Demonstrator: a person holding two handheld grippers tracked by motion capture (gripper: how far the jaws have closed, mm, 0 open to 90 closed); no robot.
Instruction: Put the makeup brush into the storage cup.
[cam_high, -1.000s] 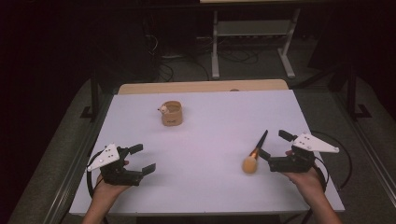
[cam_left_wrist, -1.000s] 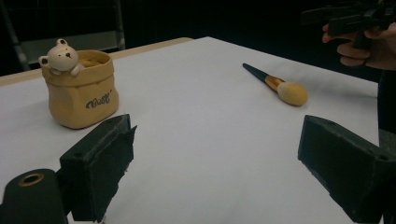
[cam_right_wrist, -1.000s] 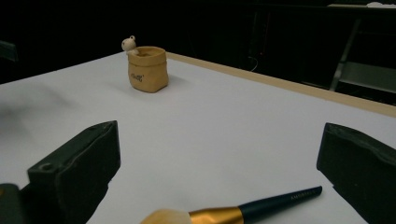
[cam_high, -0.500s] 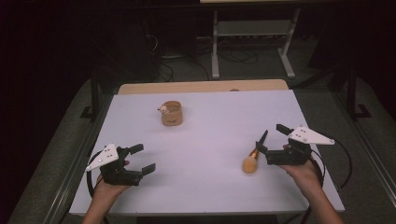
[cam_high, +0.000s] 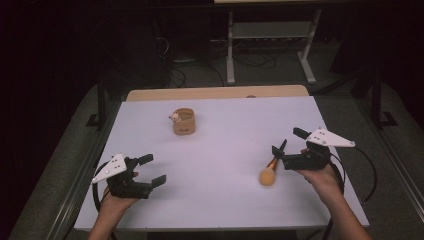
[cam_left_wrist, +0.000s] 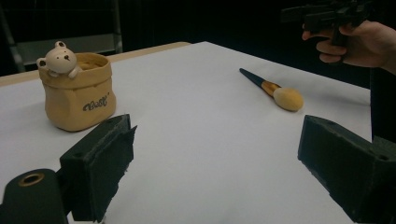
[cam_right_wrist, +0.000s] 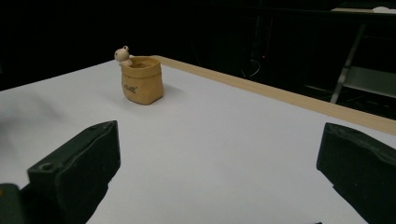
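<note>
Lying flat: one brush (cam_high: 270, 169), one pot (cam_high: 183, 121), seemingly apart.

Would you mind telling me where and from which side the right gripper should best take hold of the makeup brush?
Probably the slim dark handle of the makeup brush, not its soft round head. The brush lies flat on the white table, handle pointing away from the person. The open right gripper sits by the handle, so coming from above, jaws straddling it crosswise, looks best.
</note>
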